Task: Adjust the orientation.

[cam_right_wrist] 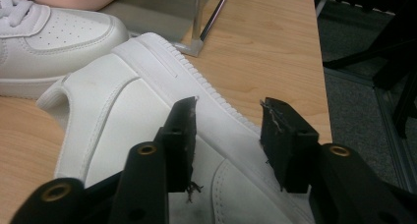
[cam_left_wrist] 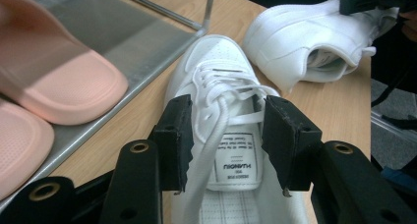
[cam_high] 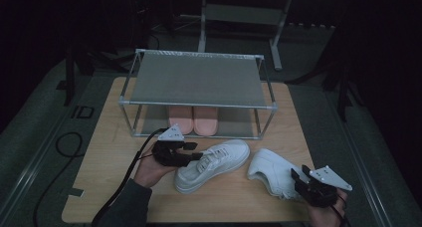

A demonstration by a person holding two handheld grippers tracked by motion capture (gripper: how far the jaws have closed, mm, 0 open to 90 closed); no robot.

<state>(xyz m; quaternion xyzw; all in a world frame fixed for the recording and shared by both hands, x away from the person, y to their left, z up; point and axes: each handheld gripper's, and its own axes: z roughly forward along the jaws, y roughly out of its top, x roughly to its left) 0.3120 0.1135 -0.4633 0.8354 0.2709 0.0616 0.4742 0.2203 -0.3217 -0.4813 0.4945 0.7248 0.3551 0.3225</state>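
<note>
Two white sneakers lie on the wooden table (cam_high: 104, 157). One sneaker (cam_high: 219, 162) stands upright with its toe toward the rack. My left gripper (cam_high: 196, 150) hovers over its laces, and in the left gripper view its jaws (cam_left_wrist: 223, 111) stand open on either side of the tongue and laces (cam_left_wrist: 231, 94) without pressing them. The other sneaker (cam_high: 271, 170) lies on its side at the right. My right gripper (cam_high: 297, 176) is at its near end; its jaws (cam_right_wrist: 228, 106) straddle the ribbed sole edge (cam_right_wrist: 206, 84) with a gap showing, open.
A metal two-tier shoe rack (cam_high: 196, 103) stands at the back of the table, with a pair of pink slippers (cam_high: 193, 118) on its lower shelf. The rack's front corner leg (cam_right_wrist: 199, 17) is close to the sideways sneaker. The table's right edge (cam_right_wrist: 322, 76) is near.
</note>
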